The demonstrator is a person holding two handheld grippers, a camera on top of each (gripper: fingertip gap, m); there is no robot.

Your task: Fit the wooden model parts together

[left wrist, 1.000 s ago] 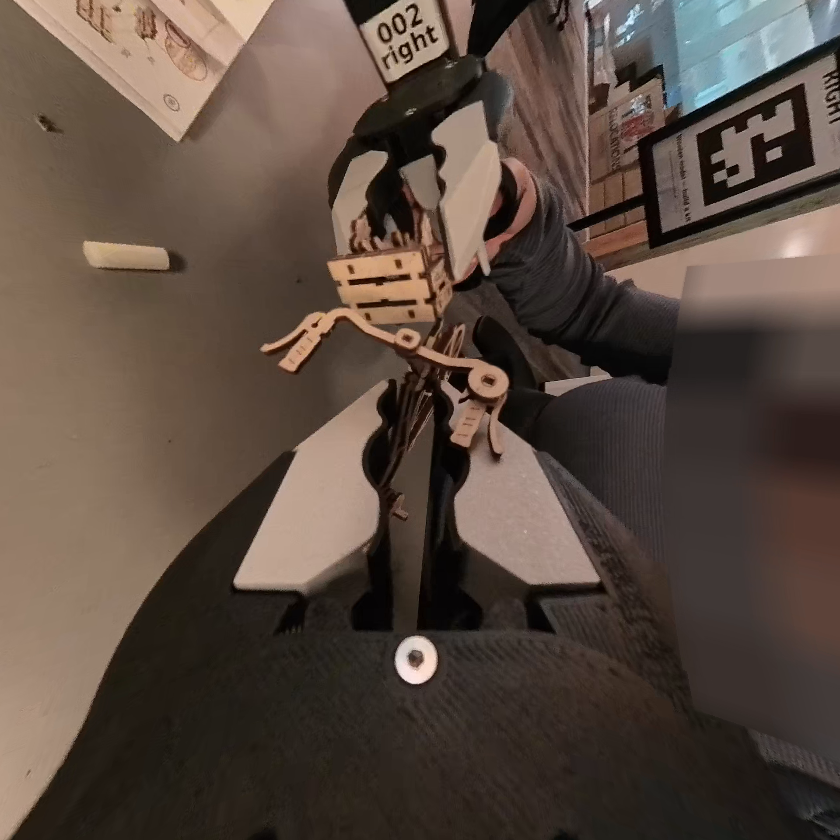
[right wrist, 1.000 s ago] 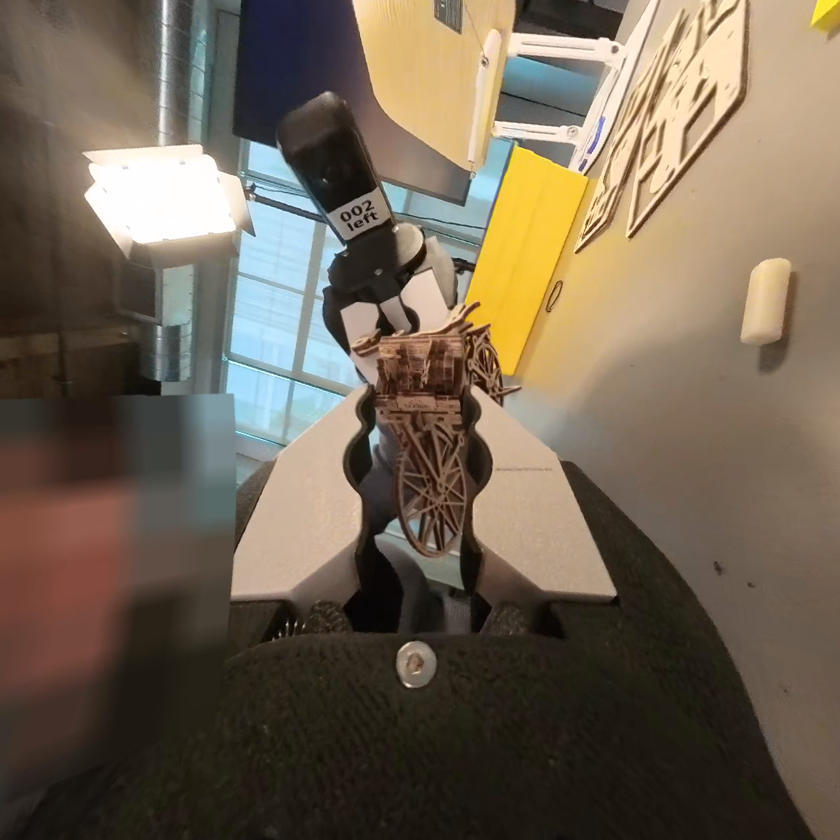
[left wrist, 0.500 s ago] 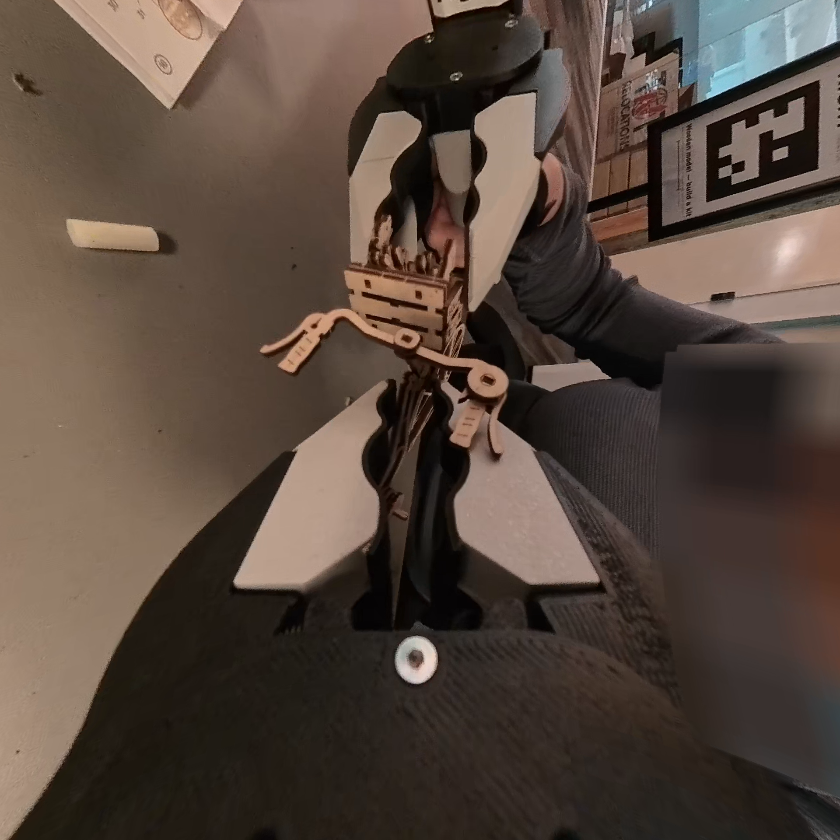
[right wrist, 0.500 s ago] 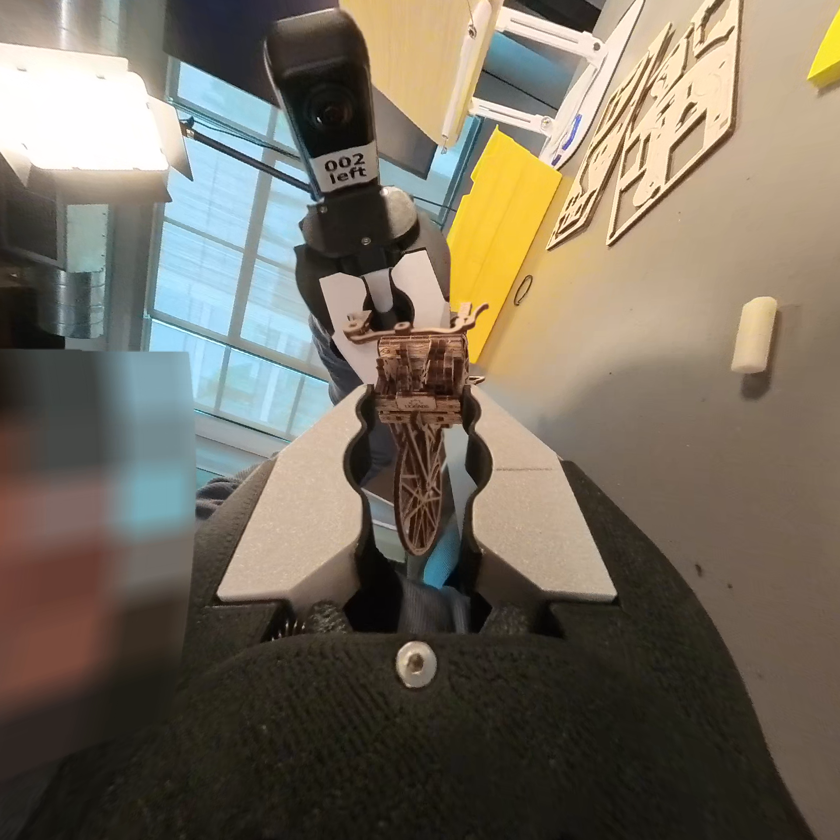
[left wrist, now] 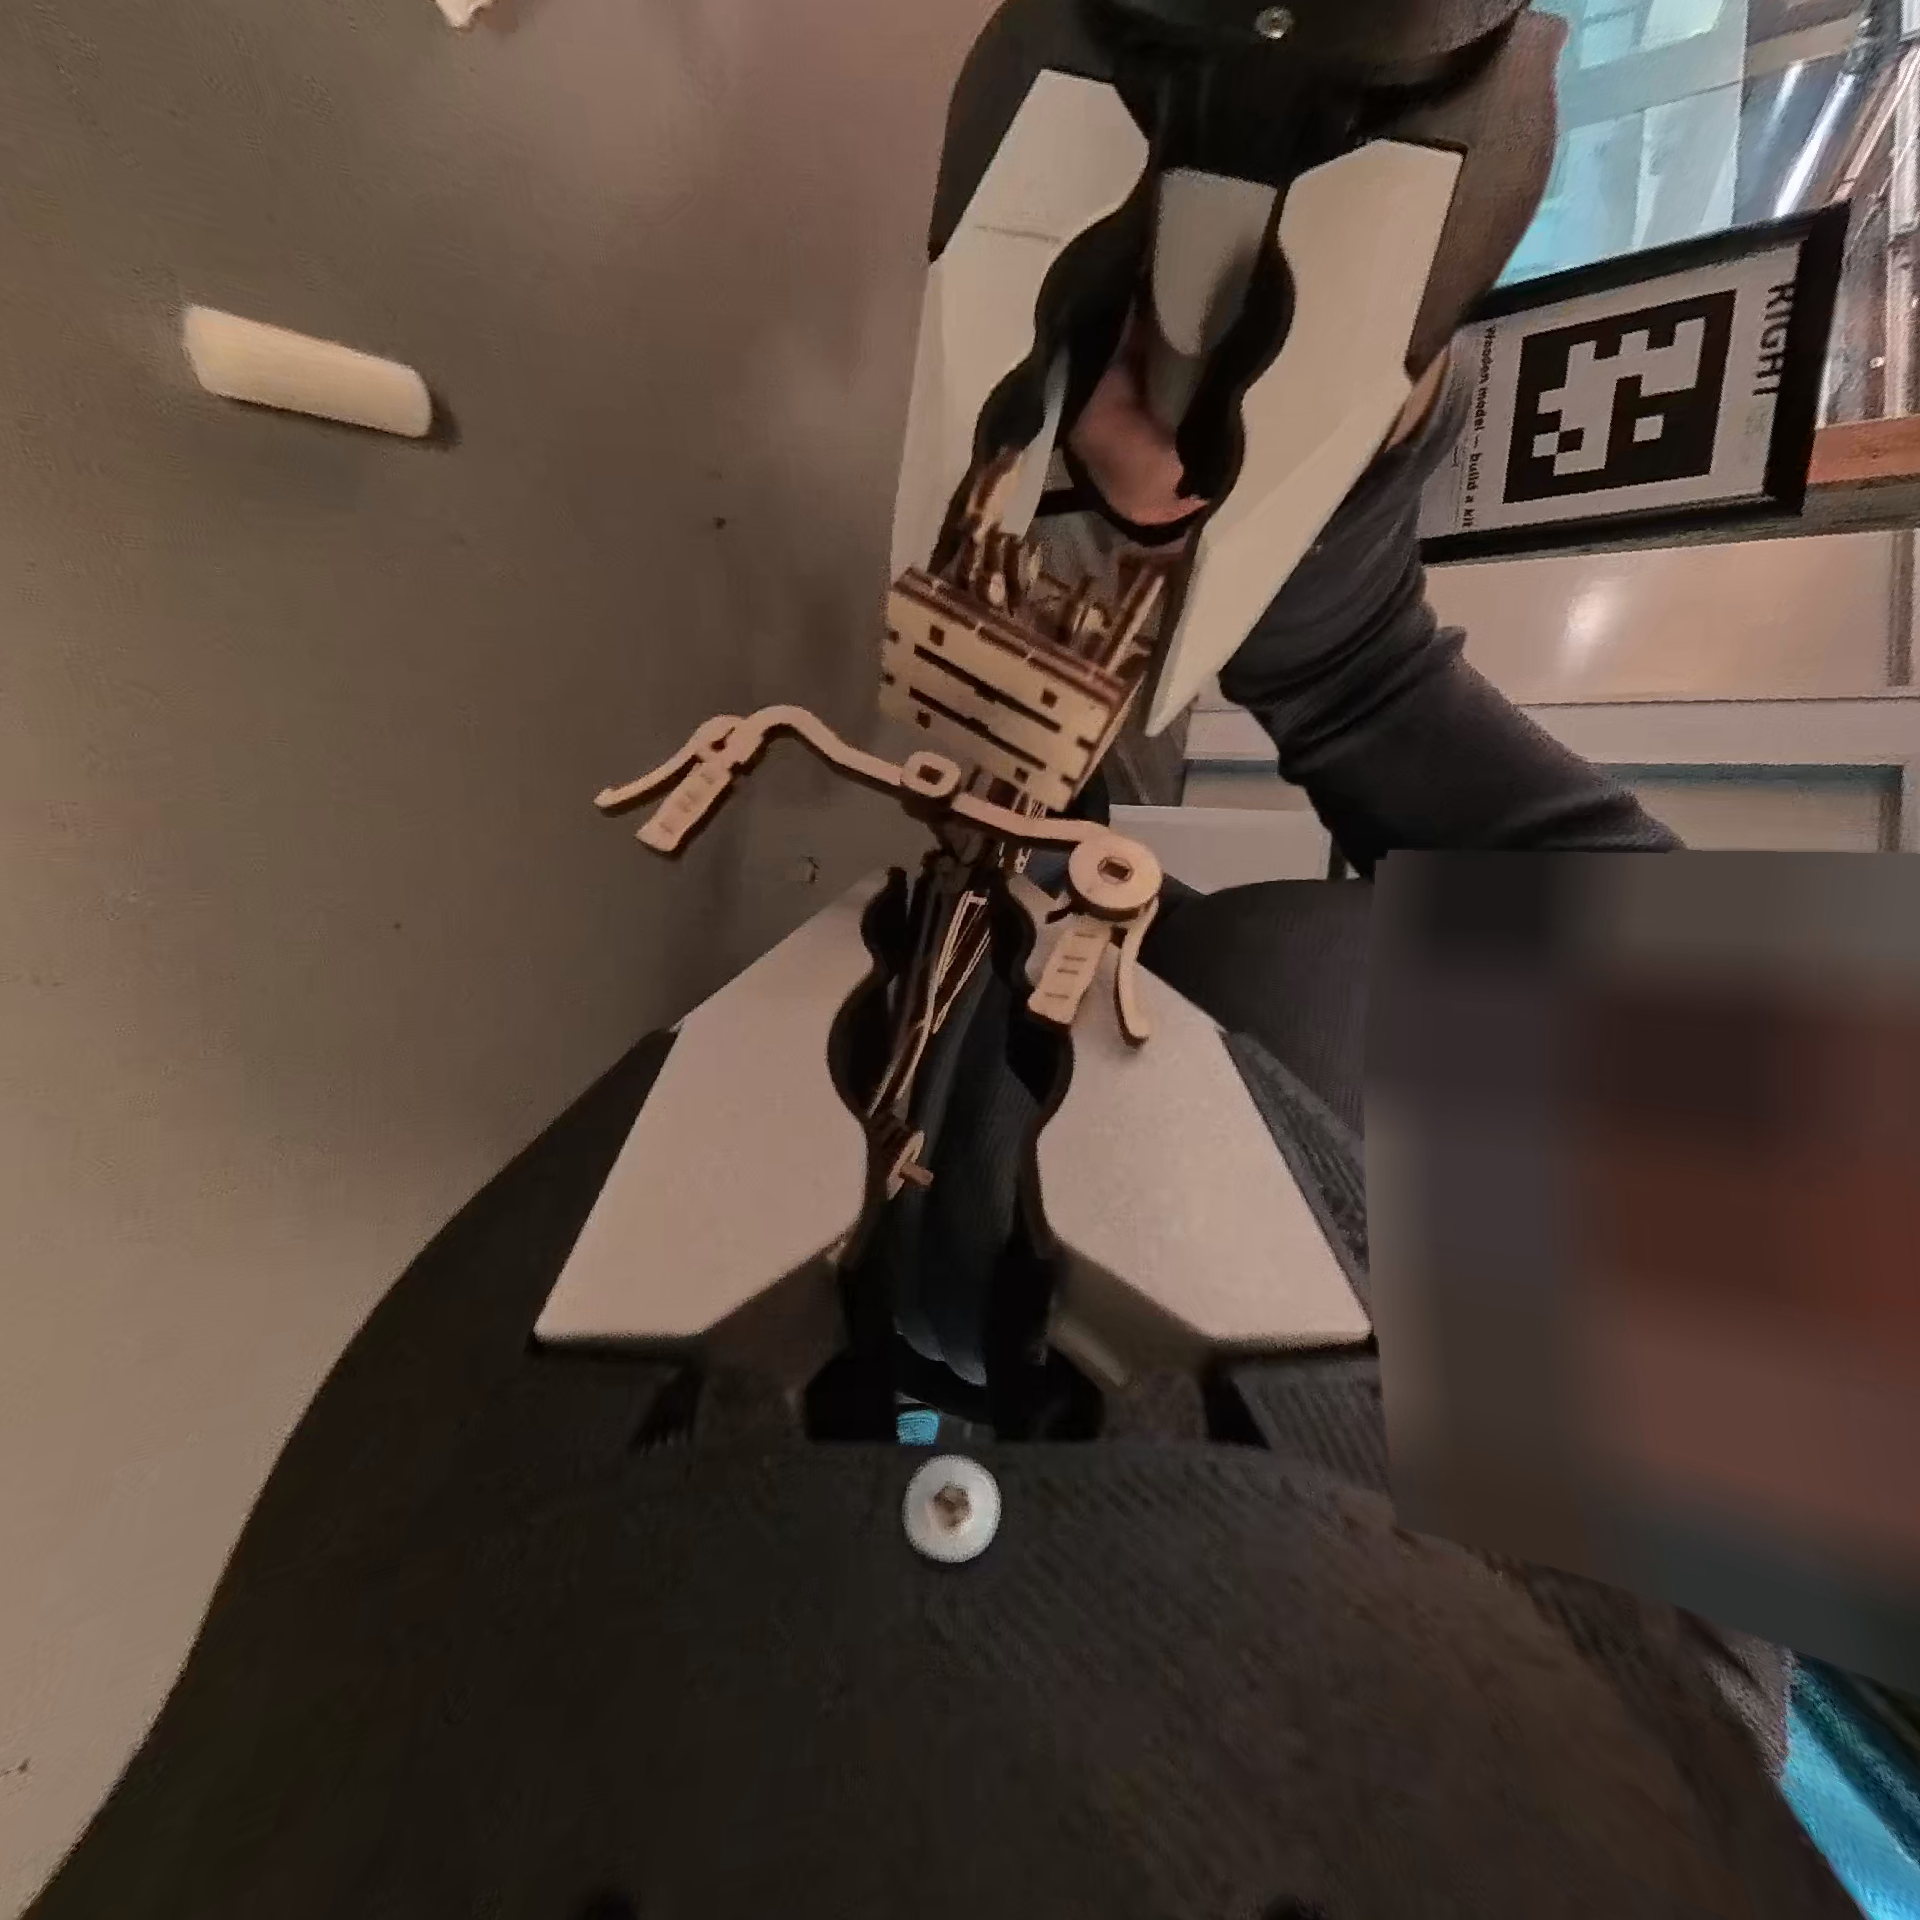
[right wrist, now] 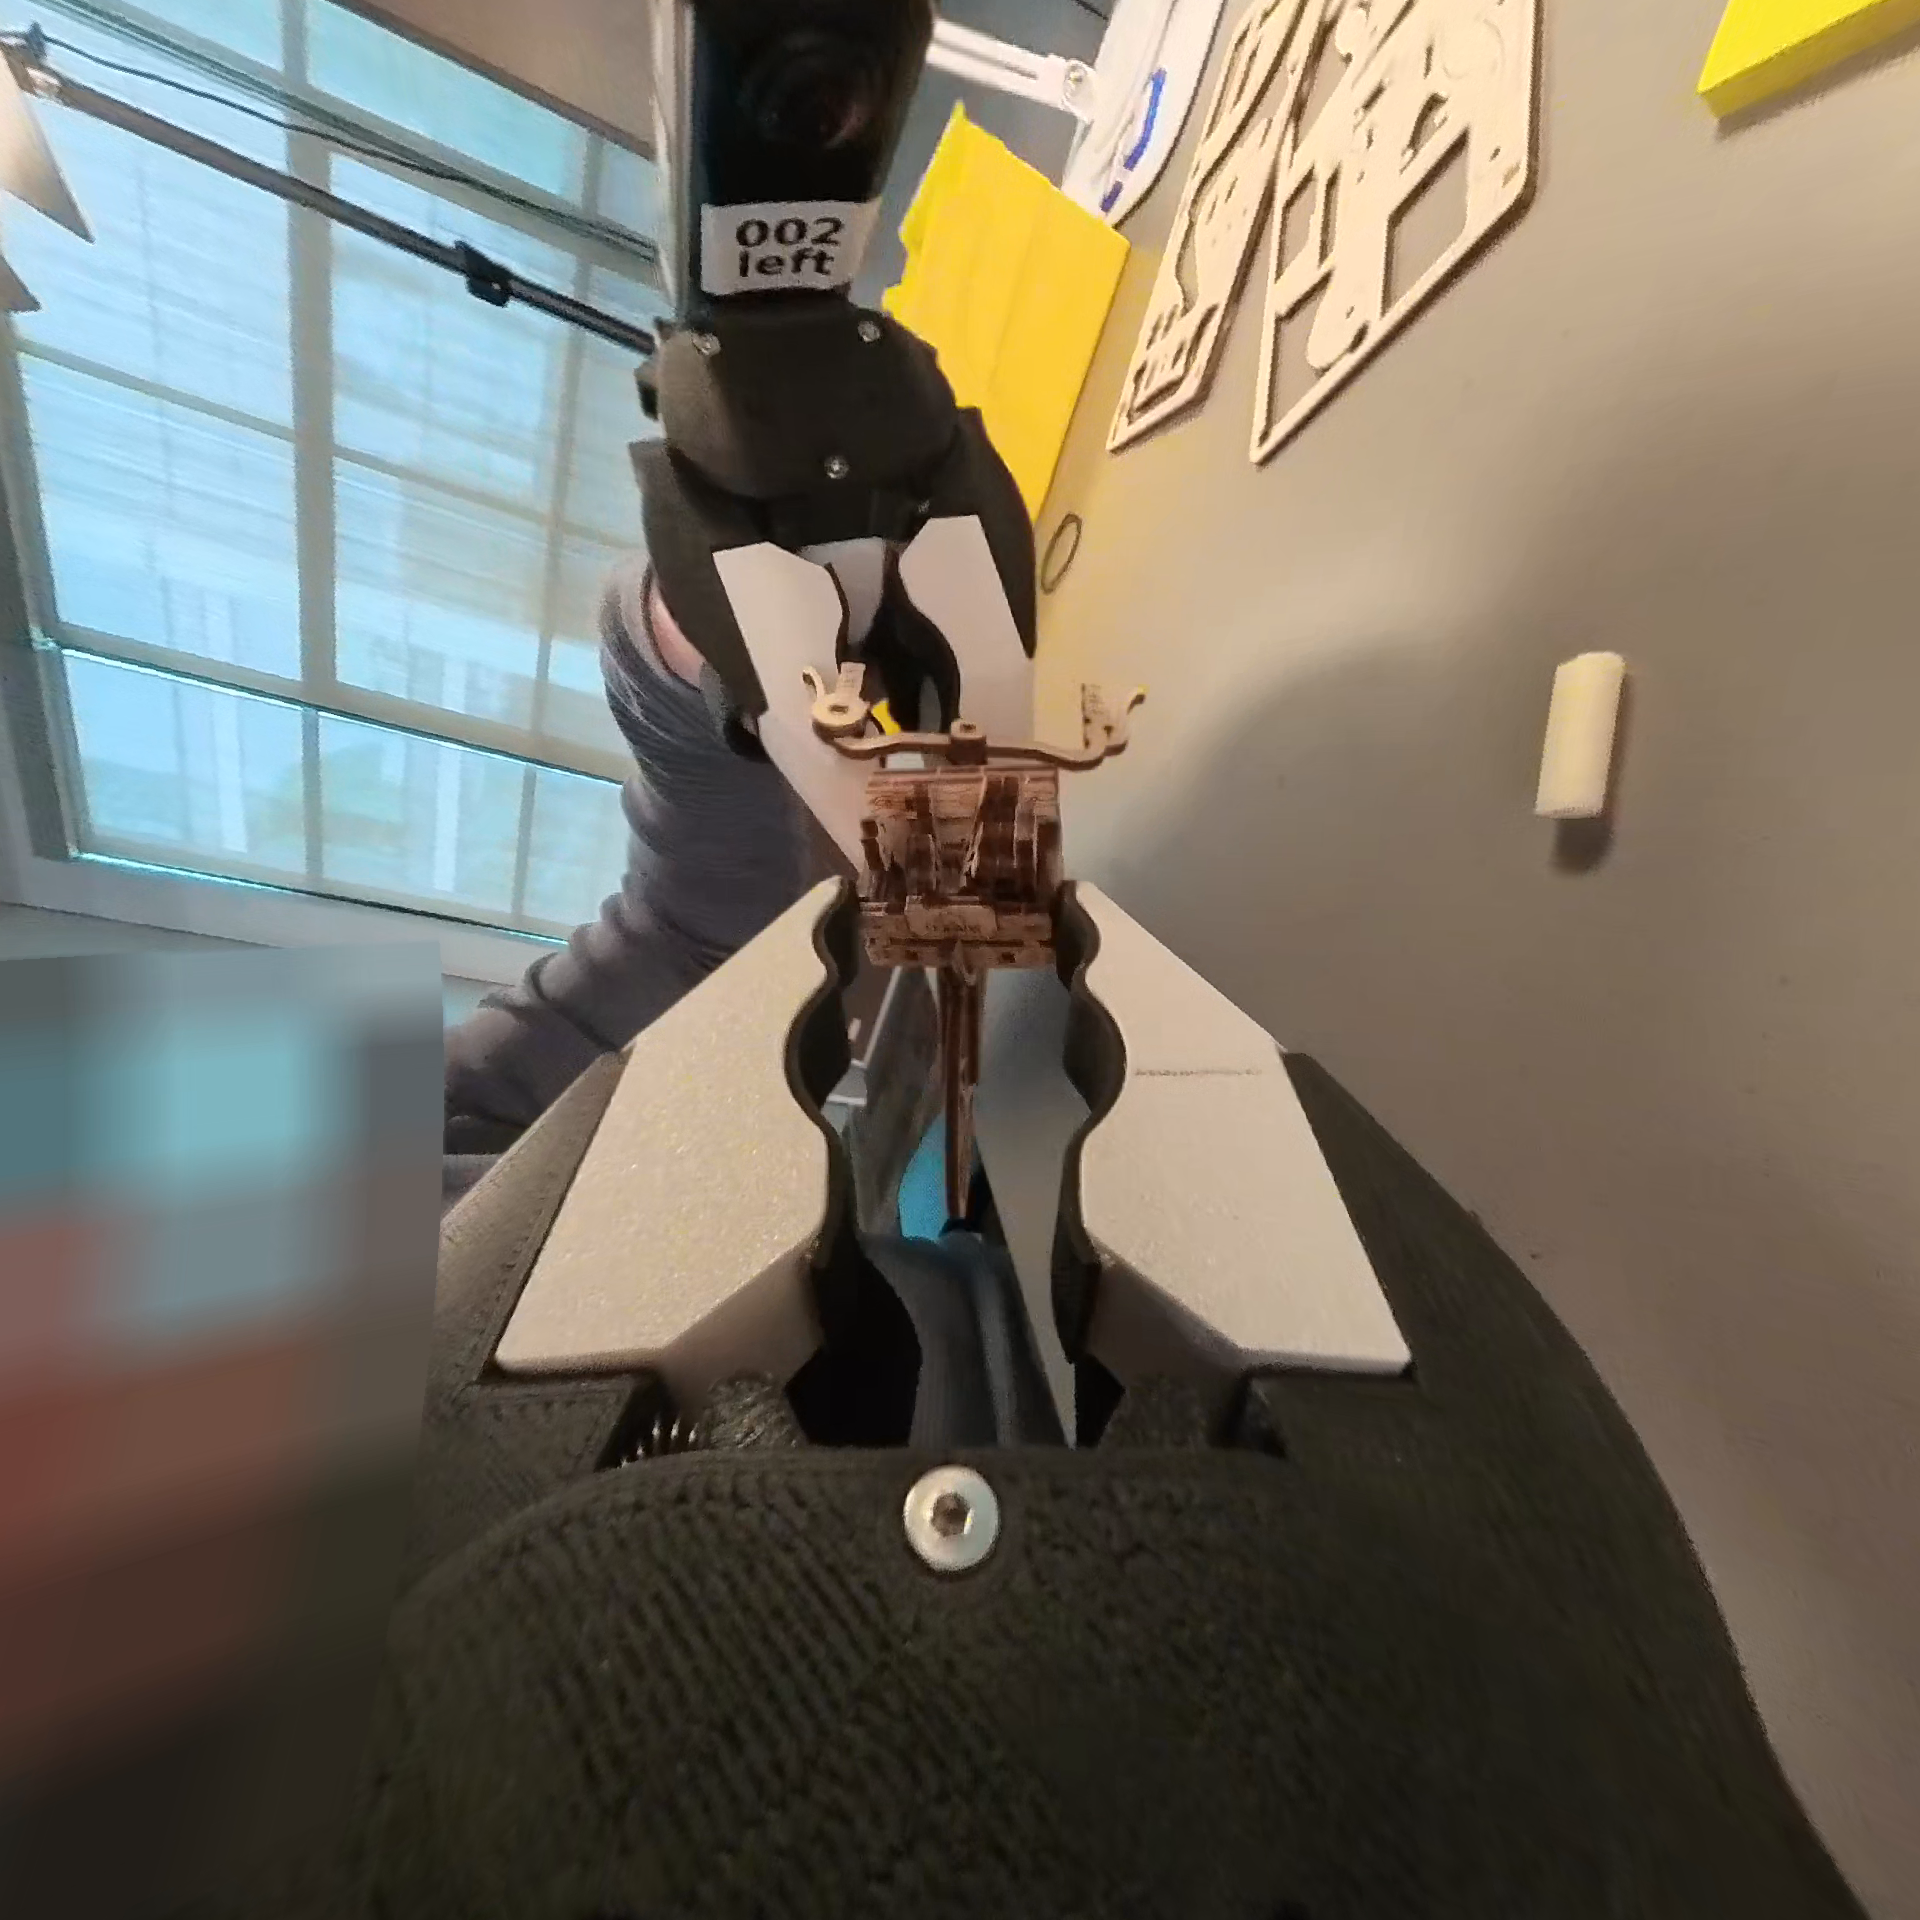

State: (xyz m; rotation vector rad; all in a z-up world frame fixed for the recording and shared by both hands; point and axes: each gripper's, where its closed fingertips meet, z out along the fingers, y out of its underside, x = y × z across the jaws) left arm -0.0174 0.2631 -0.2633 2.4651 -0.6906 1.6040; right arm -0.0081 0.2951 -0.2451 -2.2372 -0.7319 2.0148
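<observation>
A wooden model bicycle is held in the air between both grippers above the grey table. My left gripper is shut on its thin frame, with the handlebar just past the fingertips. My right gripper is shut on the slatted wooden basket at the bicycle's front. The basket and the right gripper also show close ahead in the left wrist view. In the right wrist view the wheel is edge-on, with the handlebar and left gripper behind it.
A white stick lies on the table and also shows in the right wrist view. Punched-out wooden part sheets, a yellow pad and a small ring lie farther off. A framed marker sign stands behind a person's sleeve. My left and right fingertips are right by each other. My right tips are roughly 9 cm from the white stick. Look for it in the right wrist view too.
The two grippers have drawn closer and turned to face each other squarely. The bicycle has rotated, so its wheel is now edge-on in the right wrist view. Both grips held.
</observation>
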